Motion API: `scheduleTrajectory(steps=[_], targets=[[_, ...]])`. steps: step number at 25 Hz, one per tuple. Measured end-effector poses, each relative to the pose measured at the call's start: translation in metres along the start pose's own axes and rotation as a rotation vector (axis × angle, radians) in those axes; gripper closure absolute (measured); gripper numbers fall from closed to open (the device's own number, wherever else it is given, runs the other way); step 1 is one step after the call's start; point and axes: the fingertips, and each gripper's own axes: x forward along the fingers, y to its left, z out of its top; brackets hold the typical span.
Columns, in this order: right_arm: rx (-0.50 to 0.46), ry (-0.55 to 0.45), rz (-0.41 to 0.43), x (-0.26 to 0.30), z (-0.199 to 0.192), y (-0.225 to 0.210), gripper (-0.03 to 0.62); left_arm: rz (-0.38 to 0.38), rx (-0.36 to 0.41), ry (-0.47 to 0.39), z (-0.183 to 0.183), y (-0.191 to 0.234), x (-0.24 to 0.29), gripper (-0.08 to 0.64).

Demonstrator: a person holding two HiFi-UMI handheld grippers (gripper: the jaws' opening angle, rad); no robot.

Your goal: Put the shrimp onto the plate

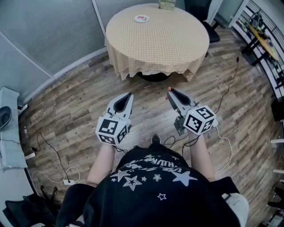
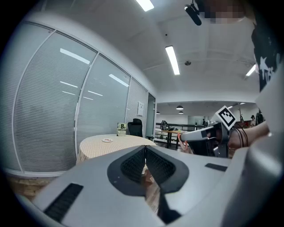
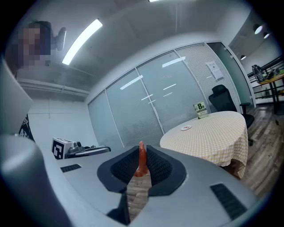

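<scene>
An orange shrimp [image 3: 141,159] is clamped upright between the jaws of my right gripper [image 3: 141,163], and its tip shows as a small orange speck [image 1: 169,89] in the head view. My left gripper [image 1: 128,95] is shut with nothing in it. Both grippers hang over the wooden floor, well short of the round table [image 1: 177,40]. A small white plate [image 1: 141,18] with a red mark lies on the table's far left part. In the right gripper view the plate [image 3: 186,128] sits ahead and to the right. From the left gripper view the plate [image 2: 107,140] is far off to the left.
A green-and-white sign card [image 1: 167,4] stands at the table's far edge, with a dark office chair [image 3: 220,98] behind. Glass partition walls [image 1: 44,35] run along the left. Cables [image 1: 49,150] trail across the floor, and shelving [image 1: 266,40] lines the right side.
</scene>
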Motion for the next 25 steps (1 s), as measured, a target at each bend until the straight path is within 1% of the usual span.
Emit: scheduleTrajectory(steps=[5,8,12,16,18,21,25], targets=[[-0.011,0.003,-0.002,0.002,-0.001,0.005,0.537,0.007,-0.016,-0.003,0.000,0.006,-0.002,0.551],[-0.023,0.003,0.000,0.003,0.002,0.007,0.537,0.001,-0.002,-0.004,0.003,0.006,-0.003,0.551],[-0.019,0.010,-0.008,0.005,0.001,0.010,0.537,-0.002,-0.016,-0.002,0.003,0.009,-0.005,0.551],[-0.020,0.013,-0.008,0.004,-0.004,0.018,0.537,-0.013,-0.006,0.002,0.002,0.008,-0.009,0.551],[-0.016,0.010,-0.020,0.001,-0.007,0.020,0.537,-0.022,-0.006,0.002,0.002,0.006,-0.012,0.551],[-0.010,-0.018,-0.061,-0.004,-0.008,0.022,0.537,-0.038,-0.005,0.010,-0.003,0.001,-0.019,0.551],[0.019,-0.039,-0.074,-0.003,-0.012,0.031,0.537,-0.046,-0.010,0.028,-0.010,0.003,-0.033,0.551]])
